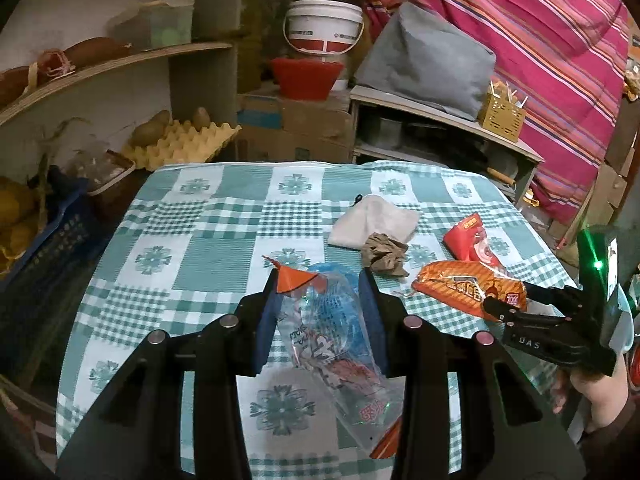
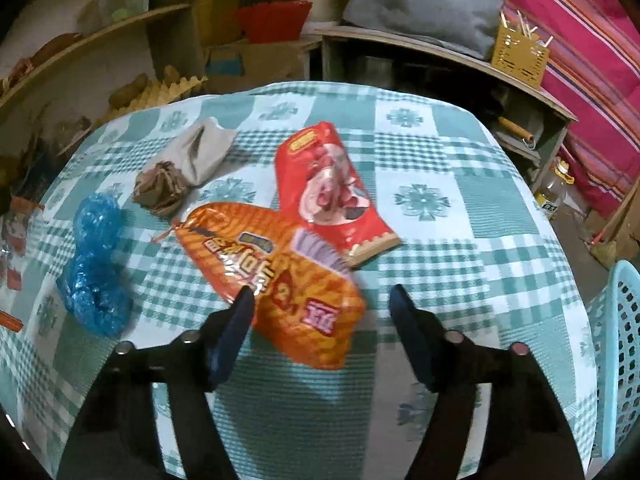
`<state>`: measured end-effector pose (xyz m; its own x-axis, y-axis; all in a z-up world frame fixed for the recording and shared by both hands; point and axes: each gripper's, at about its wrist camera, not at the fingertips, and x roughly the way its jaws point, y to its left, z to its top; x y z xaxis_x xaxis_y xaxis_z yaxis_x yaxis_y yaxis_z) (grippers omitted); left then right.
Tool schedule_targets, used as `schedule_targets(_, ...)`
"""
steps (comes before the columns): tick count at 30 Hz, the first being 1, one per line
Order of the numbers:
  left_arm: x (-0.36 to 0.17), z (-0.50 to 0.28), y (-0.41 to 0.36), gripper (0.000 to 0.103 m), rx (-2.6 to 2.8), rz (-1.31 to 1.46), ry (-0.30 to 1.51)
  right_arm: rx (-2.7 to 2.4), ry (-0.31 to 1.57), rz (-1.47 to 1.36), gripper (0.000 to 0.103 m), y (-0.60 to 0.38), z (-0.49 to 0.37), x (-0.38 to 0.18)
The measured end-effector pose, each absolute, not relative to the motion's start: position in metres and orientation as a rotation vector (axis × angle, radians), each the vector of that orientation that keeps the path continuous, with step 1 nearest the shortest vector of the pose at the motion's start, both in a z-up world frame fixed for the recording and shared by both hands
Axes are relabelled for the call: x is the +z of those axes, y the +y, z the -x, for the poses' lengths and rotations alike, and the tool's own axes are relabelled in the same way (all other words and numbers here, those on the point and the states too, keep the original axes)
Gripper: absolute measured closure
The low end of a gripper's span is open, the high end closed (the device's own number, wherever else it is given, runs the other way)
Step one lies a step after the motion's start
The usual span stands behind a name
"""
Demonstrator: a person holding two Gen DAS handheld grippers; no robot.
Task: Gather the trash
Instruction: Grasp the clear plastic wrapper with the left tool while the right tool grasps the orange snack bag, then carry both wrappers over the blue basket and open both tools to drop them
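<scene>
My left gripper (image 1: 319,278) is shut on a clear plastic wrapper (image 1: 344,364) with an orange corner, which hangs down between its fingers above the checked tablecloth (image 1: 200,240). Crumpled blue plastic (image 2: 96,272) lies on the cloth behind it. My right gripper (image 2: 320,294) is open around the near end of an orange snack bag (image 2: 280,280). Its left finger overlaps the bag and its right finger stands clear of it. A red snack bag (image 2: 332,188), a brown paper ball (image 2: 160,188) and a pale crumpled sheet (image 2: 200,152) lie further back.
A light blue perforated basket (image 2: 616,340) stands off the table's right edge. Shelves with a yellow egg tray (image 1: 180,144) and a dark blue crate (image 1: 52,248) are on the left. A low cabinet (image 1: 440,128) stands behind the table.
</scene>
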<state>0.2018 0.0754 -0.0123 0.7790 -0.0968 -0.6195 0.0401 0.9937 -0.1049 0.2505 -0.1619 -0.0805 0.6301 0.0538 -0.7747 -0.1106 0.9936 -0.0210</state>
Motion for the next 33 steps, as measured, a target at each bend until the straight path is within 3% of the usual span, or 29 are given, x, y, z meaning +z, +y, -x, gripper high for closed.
schedule_targets(2,-0.011,-0.2,0.078,0.065,-0.073,0.089,0.67,0.108,0.887,0.071,0.058,-0.159,-0.25,-0.08)
schedule_targets(11,-0.007,-0.195,0.067,0.065,-0.086,0.081,0.655,0.138,0.845,0.049,0.092,-0.166,-0.242,-0.068)
schedule_targets(33,0.016,-0.198,-0.016,0.065,-0.204,0.075,0.596,0.098,0.658,-0.05,0.095,-0.266,-0.191,0.0)
